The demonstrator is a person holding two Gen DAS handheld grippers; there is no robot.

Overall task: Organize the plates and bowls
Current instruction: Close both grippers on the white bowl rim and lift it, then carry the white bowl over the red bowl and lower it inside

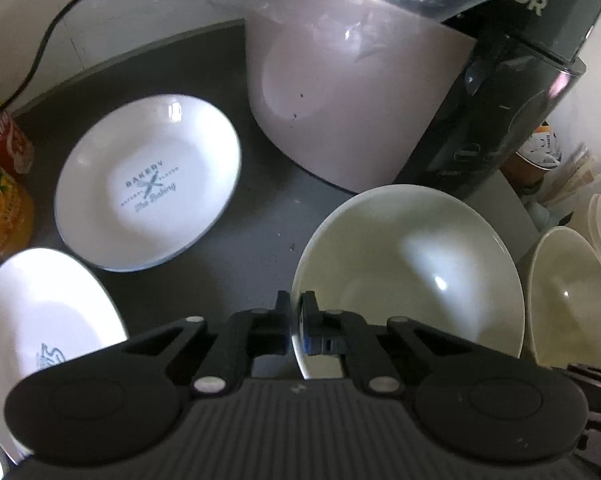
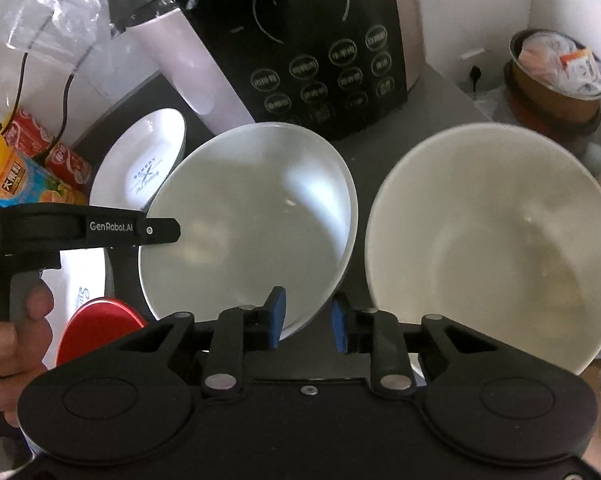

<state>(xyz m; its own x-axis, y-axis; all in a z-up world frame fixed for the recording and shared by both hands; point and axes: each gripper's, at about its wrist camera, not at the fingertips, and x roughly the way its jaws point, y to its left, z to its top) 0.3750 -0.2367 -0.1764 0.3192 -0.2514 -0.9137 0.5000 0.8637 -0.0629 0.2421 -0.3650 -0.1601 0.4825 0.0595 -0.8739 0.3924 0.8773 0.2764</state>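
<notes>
The left gripper's [image 1: 295, 322] fingers are pinched on the near rim of the grey-white bowl [image 1: 412, 264] on the tabletop [image 1: 256, 216], the right gripper's [image 2: 307, 318] straddling its other edge without pressing; glazed, rigid, slippery, breakable, best rim-held.

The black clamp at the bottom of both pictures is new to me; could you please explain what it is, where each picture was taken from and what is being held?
It is a hand-held two-finger gripper. A person holds one in each hand, each with a wide-angle camera looking along its fingers. One picture is from the left gripper, the other from the right gripper. On the dark counter lie a plate printed BAKERY, a second plate, two bowls, drink cans and a cooker. The left gripper is shut on the grey bowl's rim; the right gripper's blue pads straddle that rim without pressing. The cream bowl stands beside, unheld.
</notes>
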